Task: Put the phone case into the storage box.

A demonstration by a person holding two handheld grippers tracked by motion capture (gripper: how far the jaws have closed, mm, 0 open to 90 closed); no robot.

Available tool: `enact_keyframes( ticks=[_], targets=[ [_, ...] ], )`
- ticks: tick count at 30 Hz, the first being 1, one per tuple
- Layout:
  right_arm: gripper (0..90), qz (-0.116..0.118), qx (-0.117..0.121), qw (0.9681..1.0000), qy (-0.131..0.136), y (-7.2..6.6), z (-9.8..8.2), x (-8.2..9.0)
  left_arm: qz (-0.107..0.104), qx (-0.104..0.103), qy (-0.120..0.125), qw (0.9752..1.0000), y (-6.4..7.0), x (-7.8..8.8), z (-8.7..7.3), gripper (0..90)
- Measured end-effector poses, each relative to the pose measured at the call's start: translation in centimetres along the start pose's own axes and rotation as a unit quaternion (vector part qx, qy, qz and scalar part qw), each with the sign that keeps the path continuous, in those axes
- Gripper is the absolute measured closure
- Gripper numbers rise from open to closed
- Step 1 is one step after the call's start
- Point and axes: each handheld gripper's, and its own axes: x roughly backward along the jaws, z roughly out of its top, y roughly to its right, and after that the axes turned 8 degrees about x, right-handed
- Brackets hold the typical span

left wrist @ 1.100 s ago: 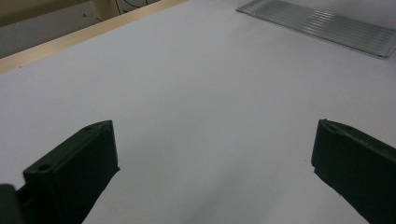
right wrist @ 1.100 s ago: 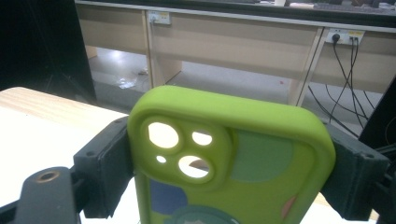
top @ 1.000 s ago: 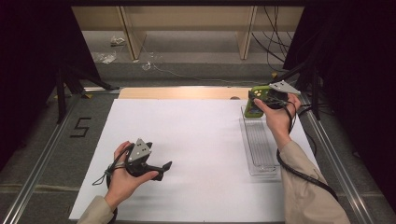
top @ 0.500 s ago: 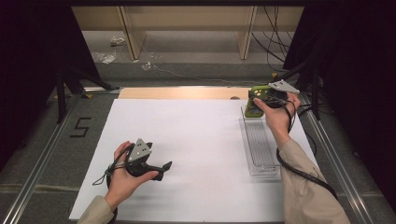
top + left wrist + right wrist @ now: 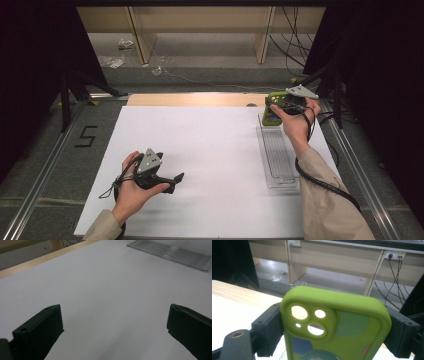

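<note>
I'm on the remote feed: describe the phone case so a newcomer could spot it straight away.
Start at the white sheet covering the table and follow its right side to the far end of the long clear ribbed plastic tray. There the right claw clamps a lime-green soft phone case upright. Its bright green, camera cut-outs and coloured patches set it apart from the clear tray.

Between my right fingers (image 5: 269, 330) the green phone case (image 5: 337, 322) looks matt rubbery; clear ribbed plastic tray (image 5: 277, 155) below.
</note>
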Motion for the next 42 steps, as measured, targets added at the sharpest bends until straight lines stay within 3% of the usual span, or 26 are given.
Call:
enact_keyframes(
  ticks=[42],
  targets=[
    [16.4,0.011,0.010,0.9995,-0.027,-0.4,-0.3,-1.1,0.001,-0.001,0.001,1.0000,0.0,0.0,0.0,0.0]
  ],
)
